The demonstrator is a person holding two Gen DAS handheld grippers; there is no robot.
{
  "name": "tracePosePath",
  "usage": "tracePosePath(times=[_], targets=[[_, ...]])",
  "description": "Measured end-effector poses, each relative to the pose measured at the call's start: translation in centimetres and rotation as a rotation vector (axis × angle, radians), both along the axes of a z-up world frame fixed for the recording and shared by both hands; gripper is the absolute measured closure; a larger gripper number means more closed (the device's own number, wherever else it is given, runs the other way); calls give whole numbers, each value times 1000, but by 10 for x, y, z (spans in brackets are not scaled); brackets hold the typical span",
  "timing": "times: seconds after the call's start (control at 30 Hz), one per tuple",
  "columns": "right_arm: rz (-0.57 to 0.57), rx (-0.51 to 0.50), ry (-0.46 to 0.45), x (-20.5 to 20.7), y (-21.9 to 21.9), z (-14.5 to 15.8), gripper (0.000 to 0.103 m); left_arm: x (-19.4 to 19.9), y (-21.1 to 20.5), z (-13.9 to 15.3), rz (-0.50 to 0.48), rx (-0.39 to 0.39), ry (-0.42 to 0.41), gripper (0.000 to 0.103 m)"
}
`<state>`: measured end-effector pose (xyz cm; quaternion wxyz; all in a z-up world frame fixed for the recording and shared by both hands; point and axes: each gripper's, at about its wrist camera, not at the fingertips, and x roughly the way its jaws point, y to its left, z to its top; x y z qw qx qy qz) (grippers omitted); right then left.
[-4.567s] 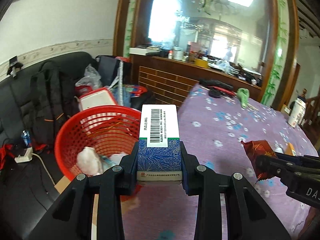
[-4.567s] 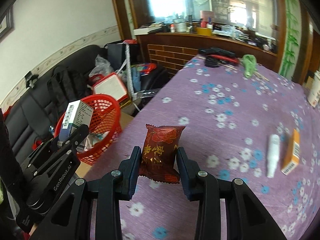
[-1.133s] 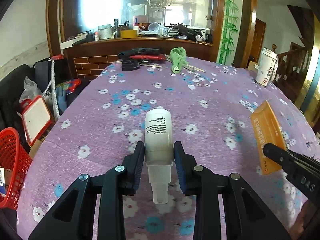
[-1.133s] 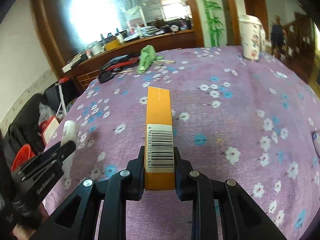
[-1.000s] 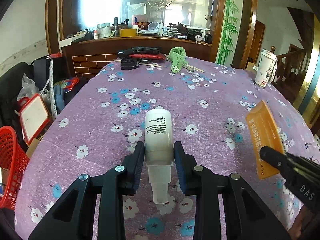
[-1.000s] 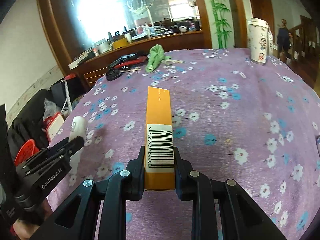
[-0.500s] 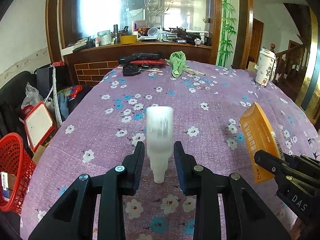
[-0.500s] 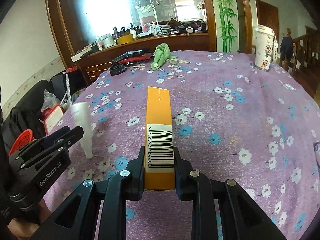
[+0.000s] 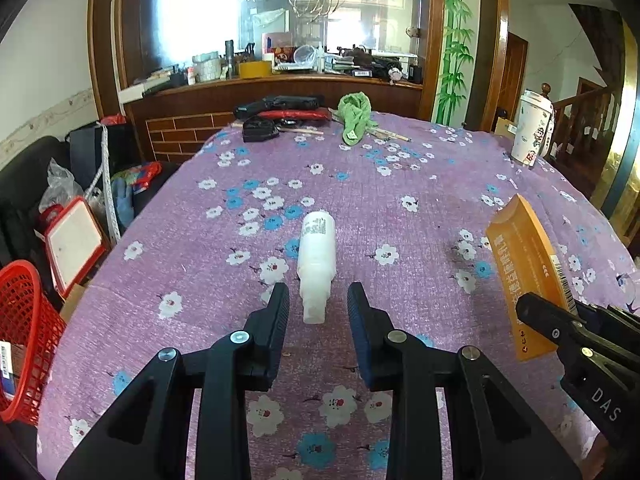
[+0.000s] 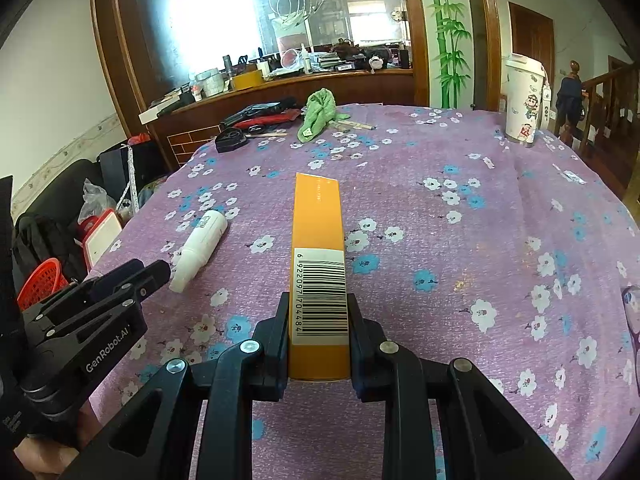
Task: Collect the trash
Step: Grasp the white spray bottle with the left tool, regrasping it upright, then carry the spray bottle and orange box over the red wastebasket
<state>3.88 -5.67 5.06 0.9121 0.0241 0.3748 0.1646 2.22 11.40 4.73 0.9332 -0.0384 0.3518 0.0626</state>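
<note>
A white plastic bottle [image 9: 317, 256] lies on the purple flowered tablecloth [image 9: 400, 200], its neck toward me. My left gripper [image 9: 318, 304] is open, its fingertips just short of the bottle's neck and not touching it. The bottle also shows in the right wrist view [image 10: 200, 244], ahead of the left gripper [image 10: 148, 272]. My right gripper [image 10: 318, 320] is shut on an orange box [image 10: 318, 248] with a barcode label, held above the cloth. The box [image 9: 524, 276] shows at the right of the left wrist view. A red trash basket [image 9: 24, 340] stands off the table's left edge.
A green rag [image 9: 354, 116], black and red tools [image 9: 280, 108] and sticks lie at the table's far end. A white printed cup [image 9: 534, 132] stands at the far right. A sofa, bags and a red-framed white board [image 9: 74, 244] are on the left, below the table.
The left gripper was shut on the white bottle and lifted it; it has opened and the bottle has dropped back flat on the cloth. The right gripper still holds the orange box.
</note>
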Motion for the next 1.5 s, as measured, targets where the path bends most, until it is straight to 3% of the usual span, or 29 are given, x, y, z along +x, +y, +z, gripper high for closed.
tracePosePath(times=[0.23,0.33,0.47,0.63,0.77,0.87,1.17,1.5], targets=[[-36,45,29,7,-14,-2,78,4,5,0,-5,-87,50,64],[-52,71,39,8,-22,-1,78,12,-1,6,-11,-75,83,59],[-63,93,34,6,-27,2,78,34,-12,5,0,-11,142,59],[-70,104,39,5,-30,2,78,59,-8,-13,36,2,214,60],[-66,105,36,5,-29,3,78,70,1,-21,51,-28,234,61],[-65,101,35,5,-29,3,78,77,8,-29,49,-67,249,72],[-52,93,26,5,-25,3,78,63,10,-20,41,-90,191,75],[-1,96,-6,-3,-14,10,78,-26,-3,29,45,45,-3,75]])
